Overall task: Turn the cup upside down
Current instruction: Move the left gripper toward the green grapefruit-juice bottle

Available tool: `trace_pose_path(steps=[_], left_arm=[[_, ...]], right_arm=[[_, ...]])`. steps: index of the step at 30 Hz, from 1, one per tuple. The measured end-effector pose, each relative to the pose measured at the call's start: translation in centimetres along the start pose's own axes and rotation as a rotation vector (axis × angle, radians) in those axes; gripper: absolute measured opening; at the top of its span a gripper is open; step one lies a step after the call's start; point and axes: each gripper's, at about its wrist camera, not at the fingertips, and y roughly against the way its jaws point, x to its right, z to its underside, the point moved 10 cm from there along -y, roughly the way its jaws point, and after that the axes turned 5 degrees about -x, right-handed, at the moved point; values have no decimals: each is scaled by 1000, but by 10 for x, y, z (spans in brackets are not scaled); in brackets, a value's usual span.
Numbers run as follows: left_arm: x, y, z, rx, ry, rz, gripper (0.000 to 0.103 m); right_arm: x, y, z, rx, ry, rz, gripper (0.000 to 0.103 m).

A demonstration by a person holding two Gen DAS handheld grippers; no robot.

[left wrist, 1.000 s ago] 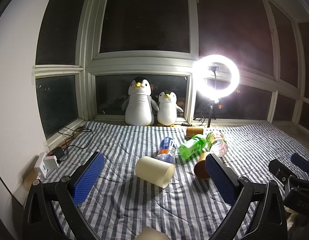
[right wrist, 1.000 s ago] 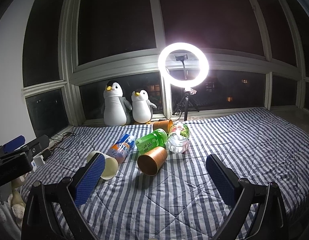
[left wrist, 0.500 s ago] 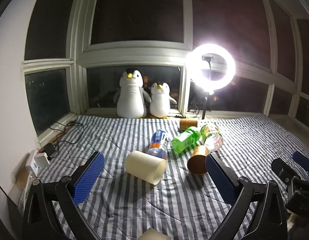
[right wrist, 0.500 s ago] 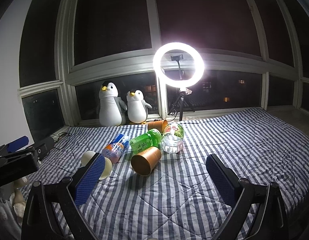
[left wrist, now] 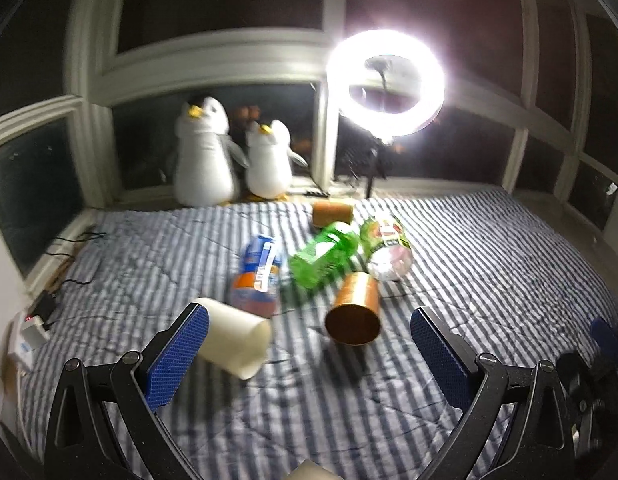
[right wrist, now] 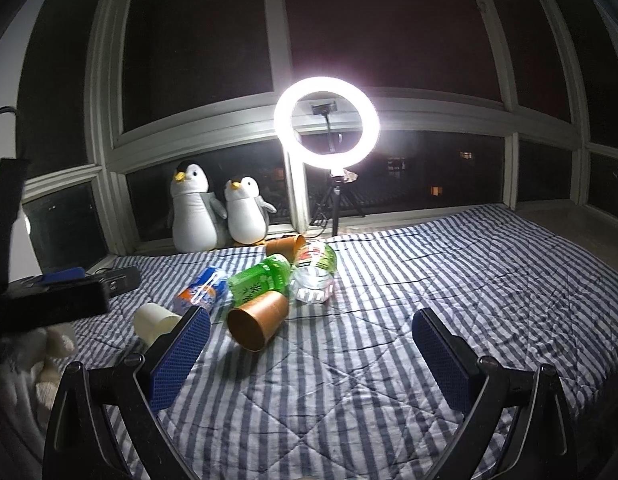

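Note:
A cream paper cup point(left wrist: 233, 338) lies on its side on the striped bedspread, just past my left gripper's left finger. A brown paper cup point(left wrist: 355, 310) lies on its side with its mouth toward me; in the right wrist view the brown cup point(right wrist: 259, 320) lies just right of my right gripper's left finger and the cream cup point(right wrist: 155, 320) lies left of it. A second brown cup point(left wrist: 332, 213) lies further back. My left gripper point(left wrist: 309, 356) is open and empty. My right gripper point(right wrist: 311, 356) is open and empty.
A blue-orange bottle point(left wrist: 259, 276), a green bottle point(left wrist: 323, 258) and a clear bottle point(left wrist: 387, 250) lie between the cups. Two plush penguins point(left wrist: 207, 160) and a lit ring light point(left wrist: 385, 84) stand by the window. A power strip point(left wrist: 27, 334) and cables lie at the left edge.
The left wrist view has swung right and come closer, so the cups and bottles sit lower and larger. The right wrist view has also come a little closer. Both grippers stay open.

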Motion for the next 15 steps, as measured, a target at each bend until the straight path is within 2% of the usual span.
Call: trace_pose_path(steps=[8, 15], left_arm=[[46, -90, -35, -230, -14, 107, 102], [83, -167, -62, -396, -15, 141, 102]], right_arm=[[37, -13, -2, -19, -47, 35, 100], [65, -24, -1, -42, -76, 63, 100]])
